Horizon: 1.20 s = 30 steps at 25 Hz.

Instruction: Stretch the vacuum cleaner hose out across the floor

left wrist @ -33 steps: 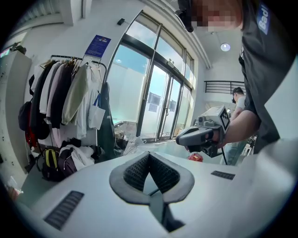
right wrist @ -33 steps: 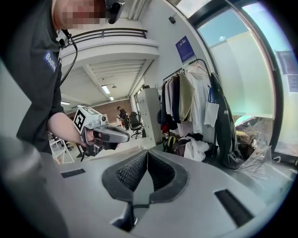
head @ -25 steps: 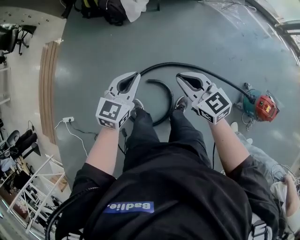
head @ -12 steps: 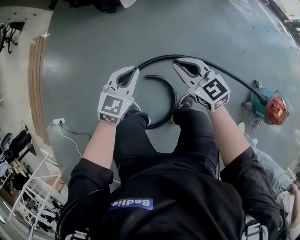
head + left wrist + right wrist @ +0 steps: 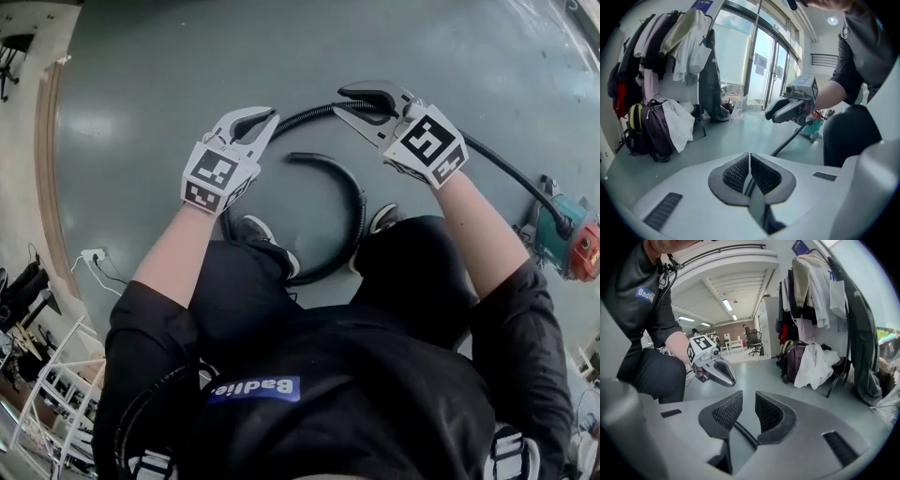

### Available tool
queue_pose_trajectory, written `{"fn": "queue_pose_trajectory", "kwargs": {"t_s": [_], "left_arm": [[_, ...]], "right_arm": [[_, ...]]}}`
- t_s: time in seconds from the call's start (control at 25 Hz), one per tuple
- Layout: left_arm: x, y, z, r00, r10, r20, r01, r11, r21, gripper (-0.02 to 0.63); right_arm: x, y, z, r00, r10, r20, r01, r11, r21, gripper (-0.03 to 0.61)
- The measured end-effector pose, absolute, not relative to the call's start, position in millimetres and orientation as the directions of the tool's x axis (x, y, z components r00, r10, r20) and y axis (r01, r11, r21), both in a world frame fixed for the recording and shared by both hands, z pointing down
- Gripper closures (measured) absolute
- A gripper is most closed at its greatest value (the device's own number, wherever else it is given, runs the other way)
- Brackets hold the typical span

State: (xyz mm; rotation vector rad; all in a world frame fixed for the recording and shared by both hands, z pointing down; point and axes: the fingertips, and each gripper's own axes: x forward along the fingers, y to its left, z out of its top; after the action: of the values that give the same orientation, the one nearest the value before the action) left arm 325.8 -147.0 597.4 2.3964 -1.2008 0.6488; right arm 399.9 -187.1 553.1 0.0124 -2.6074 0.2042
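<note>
Vacuum cleaner hose (image 5: 360, 208): lying on the grey floor (image 5: 159, 84), not straight, with no single long axis. From the vacuum cleaner (image 5: 574, 248) at the right edge of the head view, a fairly straight run heads up and to the left. It passes beneath the right claw (image 5: 343, 100) and arcs across to the left claw (image 5: 271, 115). It then bends down around the person's shoes (image 5: 253, 230) and curls back up in an inner arc. The free end points left and lies between the two claws (a loose spiral, in short).

Left claw: clenched, pads (image 5: 736, 172) meeting edge to edge, nothing gripped. A ribbed stretch of hose shows behind the seam in the left gripper view.

Right claw: released, its jaws having just been opening. There is a clear gap between the pads, which press on nothing. The hose is visible through the gap, lower down; contact cannot be confirmed.
</note>
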Motion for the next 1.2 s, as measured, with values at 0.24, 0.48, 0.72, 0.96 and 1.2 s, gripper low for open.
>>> {"fn": "queue_pose_trajectory", "kwargs": {"t_s": [0.24,0.48,0.72,0.96,1.2], "left_arm": [[335,-162,686,0.563,-0.536,0.629,-0.696,-0.718,0.012,0.589],[330,-150,746,0.506,-0.444,0.739,-0.67,-0.742,0.014,0.536],[327,-131,795,0.467,-0.399,0.789,-0.697,-0.715,0.051,0.49],[314,-124,825,0.422,-0.409,0.809,-0.772,-0.63,0.084,0.479],[306,-110,836,0.395,-0.402,0.826,-0.787,-0.612,0.079,0.479]], "right_arm": [[397,-189,673,-0.787,0.153,0.598,0.114,0.988,-0.104,0.464],[403,-173,810,-0.521,0.247,0.817,0.331,0.941,-0.073,0.397],[389,-164,903,-0.332,0.167,0.928,0.528,0.848,0.036,0.379],[401,-157,960,-0.183,0.116,0.976,0.647,0.762,0.031,0.379],[403,-167,972,-0.129,0.068,0.989,0.613,0.79,0.026,0.384]]}}
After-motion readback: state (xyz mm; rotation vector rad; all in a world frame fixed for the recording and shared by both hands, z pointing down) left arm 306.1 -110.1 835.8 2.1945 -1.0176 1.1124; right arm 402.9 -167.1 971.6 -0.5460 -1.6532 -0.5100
